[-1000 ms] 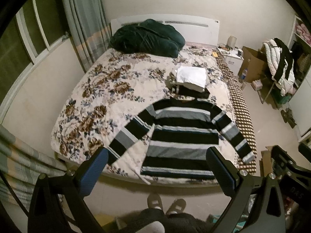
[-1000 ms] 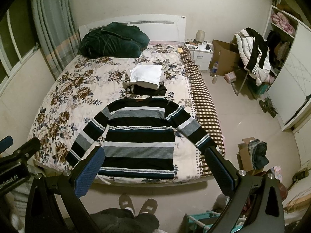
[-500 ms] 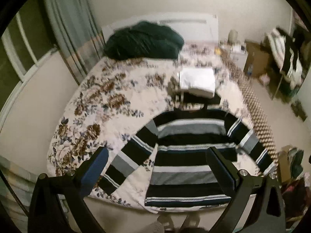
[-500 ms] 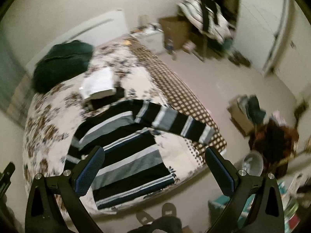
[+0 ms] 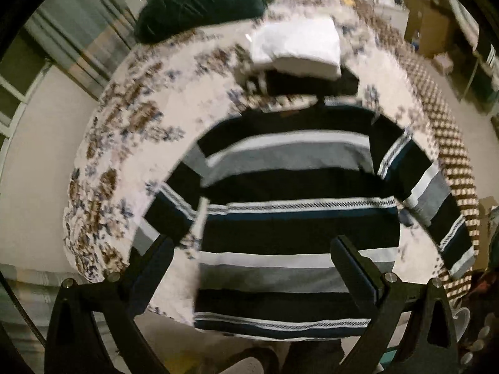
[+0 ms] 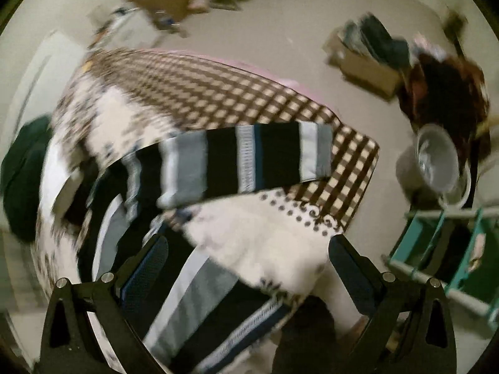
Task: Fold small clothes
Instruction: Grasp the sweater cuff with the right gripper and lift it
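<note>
Grippers both spread wide, left [image 5: 249,268] over striped sweater [image 5: 296,218], right [image 6: 246,265] beside its sleeve [image 6: 249,162]; probably best pinched at the cuff edge.

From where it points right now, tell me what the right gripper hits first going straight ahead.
Probably the striped sweater's sleeve, lying across the bed's checked edge ahead of the open right gripper. The frame is blurred and depth is unclear, so it could meet the white bedding just before it.
</note>
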